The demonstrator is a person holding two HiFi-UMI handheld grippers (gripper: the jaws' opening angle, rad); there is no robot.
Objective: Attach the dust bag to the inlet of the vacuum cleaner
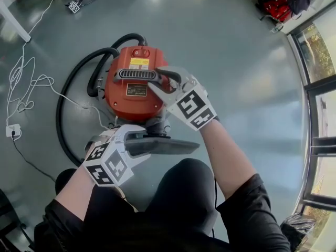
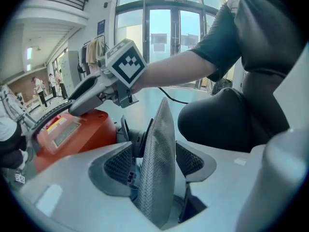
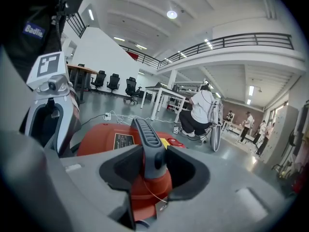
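Grey woven mesh of the dust bag (image 2: 159, 129) stands on edge between the jaws of my left gripper (image 2: 155, 162). They gape wide, and their ribbed pads (image 2: 118, 164) flank the cloth without pinching it. Just beyond that gripper's tips the bag's far end meets a dark collar on the vacuum cleaner (image 2: 91, 129), probably the inlet, though I cannot tell whether it is seated. My right gripper (image 3: 154, 166) is clamped on the ribbed black handle (image 3: 145, 134), I judge to steady the glossy red plastic body while the limp, flat bag goes on.
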